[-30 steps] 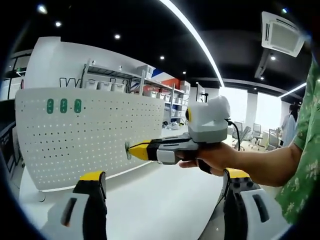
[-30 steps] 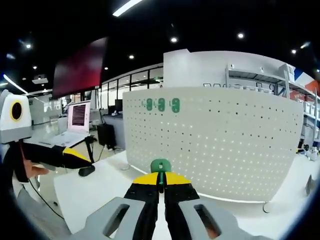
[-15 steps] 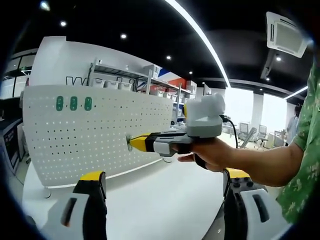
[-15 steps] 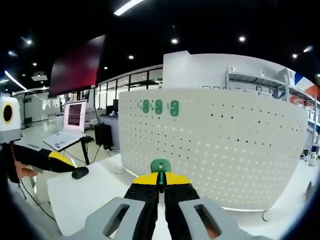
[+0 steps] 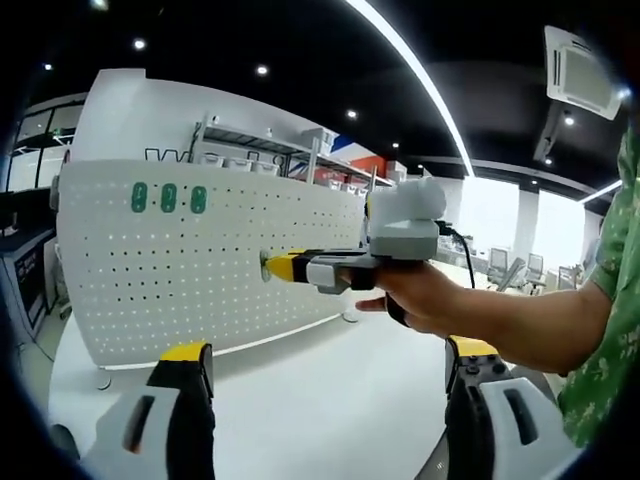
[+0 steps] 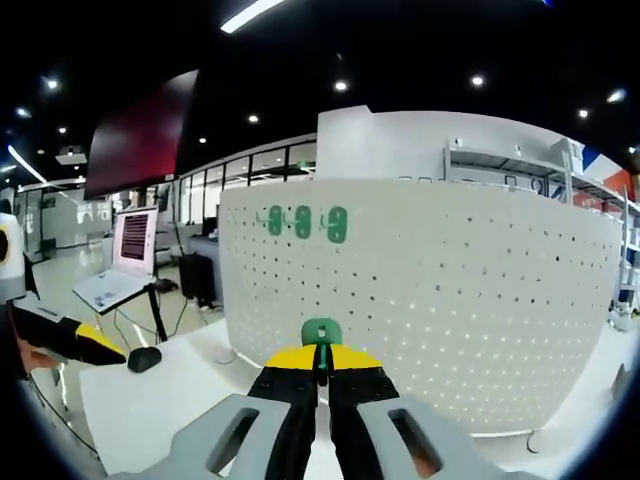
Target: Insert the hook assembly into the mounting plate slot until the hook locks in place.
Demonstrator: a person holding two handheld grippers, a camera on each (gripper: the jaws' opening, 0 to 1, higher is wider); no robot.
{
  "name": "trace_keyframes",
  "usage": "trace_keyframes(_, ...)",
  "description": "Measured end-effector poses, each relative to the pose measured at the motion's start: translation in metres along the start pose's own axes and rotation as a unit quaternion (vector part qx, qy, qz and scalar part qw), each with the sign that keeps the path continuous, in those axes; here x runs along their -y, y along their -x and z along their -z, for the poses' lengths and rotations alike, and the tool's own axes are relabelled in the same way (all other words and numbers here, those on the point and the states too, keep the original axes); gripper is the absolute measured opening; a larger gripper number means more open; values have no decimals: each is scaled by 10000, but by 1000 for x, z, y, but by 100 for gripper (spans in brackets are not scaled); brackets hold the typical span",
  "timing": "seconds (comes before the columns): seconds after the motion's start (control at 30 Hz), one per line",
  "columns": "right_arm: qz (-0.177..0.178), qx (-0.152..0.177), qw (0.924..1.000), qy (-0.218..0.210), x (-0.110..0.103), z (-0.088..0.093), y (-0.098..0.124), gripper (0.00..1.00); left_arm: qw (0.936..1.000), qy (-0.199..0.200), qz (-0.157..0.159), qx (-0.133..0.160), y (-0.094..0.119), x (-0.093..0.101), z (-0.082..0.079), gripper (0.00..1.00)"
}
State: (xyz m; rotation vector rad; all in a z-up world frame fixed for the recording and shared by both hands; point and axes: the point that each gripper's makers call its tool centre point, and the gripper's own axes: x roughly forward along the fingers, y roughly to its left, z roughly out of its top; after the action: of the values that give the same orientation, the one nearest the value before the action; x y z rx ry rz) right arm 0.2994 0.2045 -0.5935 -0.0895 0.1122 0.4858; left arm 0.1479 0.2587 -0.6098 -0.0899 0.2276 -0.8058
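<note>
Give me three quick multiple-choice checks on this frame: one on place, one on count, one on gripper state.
1. Where are the green hooks already mounted on the pegboard?
A. upper left area
B. bottom edge
C. lying on the table

2. How many green hooks are mounted there?
A. one
B. three
C. five

3. What state is the right gripper in?
A. open, holding nothing
B. shut on a green hook
C. shut on a cable

Key: 1 A, the mounted hooks sit high on the pegboard, left of its middle. 2 B, three side by side. 3 B, the right gripper pinches the green hook.
</note>
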Motion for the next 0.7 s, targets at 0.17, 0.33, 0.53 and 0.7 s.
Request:
trace_keyframes(0.17,105,138,9998,27,4,-13,-11,1,10000,45,-8,-33,-2,-7,3,98)
trace_keyframes(0.33,183,246,9995,59,6,-26,-24,1,10000,70,-22,-47,-2,-12,5,98)
trace_keyframes(0.53,265,354,9989,127,11,-43,-35,1,9999,119,-52,-67,-1,-21,8,97)
trace_keyframes(0.7,372,458,9981,162,18,-57,-44,1,9998,153,-51,-69,-2,-25,9,97)
